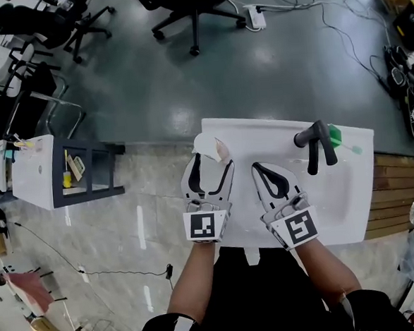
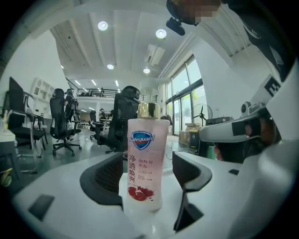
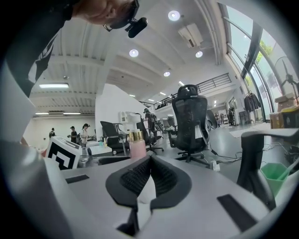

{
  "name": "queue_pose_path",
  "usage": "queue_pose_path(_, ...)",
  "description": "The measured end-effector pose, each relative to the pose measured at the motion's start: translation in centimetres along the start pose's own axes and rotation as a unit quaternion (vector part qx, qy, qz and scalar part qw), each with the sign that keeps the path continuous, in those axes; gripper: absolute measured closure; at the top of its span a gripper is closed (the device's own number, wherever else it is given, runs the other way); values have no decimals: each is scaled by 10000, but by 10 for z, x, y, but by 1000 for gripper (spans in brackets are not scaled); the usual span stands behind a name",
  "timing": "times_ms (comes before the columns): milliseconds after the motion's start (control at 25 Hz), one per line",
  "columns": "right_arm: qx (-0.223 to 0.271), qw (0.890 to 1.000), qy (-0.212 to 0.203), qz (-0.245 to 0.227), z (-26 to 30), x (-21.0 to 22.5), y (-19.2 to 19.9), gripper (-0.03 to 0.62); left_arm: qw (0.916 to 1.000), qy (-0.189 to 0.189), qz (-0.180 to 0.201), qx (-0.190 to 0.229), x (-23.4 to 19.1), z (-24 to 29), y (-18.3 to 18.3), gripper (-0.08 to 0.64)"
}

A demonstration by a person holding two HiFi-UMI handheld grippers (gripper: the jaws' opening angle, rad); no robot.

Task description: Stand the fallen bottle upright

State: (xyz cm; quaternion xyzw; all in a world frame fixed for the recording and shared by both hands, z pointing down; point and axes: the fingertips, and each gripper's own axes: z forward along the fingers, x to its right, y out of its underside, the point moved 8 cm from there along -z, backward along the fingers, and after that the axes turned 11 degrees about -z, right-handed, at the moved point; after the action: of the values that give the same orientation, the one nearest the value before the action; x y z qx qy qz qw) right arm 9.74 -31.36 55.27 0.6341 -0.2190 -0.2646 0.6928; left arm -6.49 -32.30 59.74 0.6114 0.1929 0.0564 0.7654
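A clear pink soap bottle [image 1: 221,150] with a gold cap stands upright near the far left corner of the white table [image 1: 337,202]. My left gripper [image 1: 212,162] is open, one jaw on each side of the bottle [image 2: 147,158], with a gap showing between each pad and the bottle. My right gripper [image 1: 258,167] lies to its right over the table, shut, with nothing between its jaws. In the right gripper view the closed jaws [image 3: 149,156] point level and the bottle [image 3: 137,144] shows beyond them to the left.
A black two-legged object [image 1: 317,145] and a green item [image 1: 336,135] stand at the table's far right. Office chairs [image 1: 192,6] and a power strip [image 1: 255,16] are on the floor beyond. A white cabinet [image 1: 34,173] stands at the left, wooden slats [image 1: 396,190] at the right.
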Motion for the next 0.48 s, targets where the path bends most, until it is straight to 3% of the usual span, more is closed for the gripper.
queue_pose_path(200, -92, 9996, -68, -244, -14, -9, -21, 577, 9992, -68, -279, 294, 13, -33, -25, 242)
queue_pose_path(480, 563, 9972, 192, -458, -30, -26, -73, 577, 9988, -450, 198, 30, 12, -74, -50, 468)
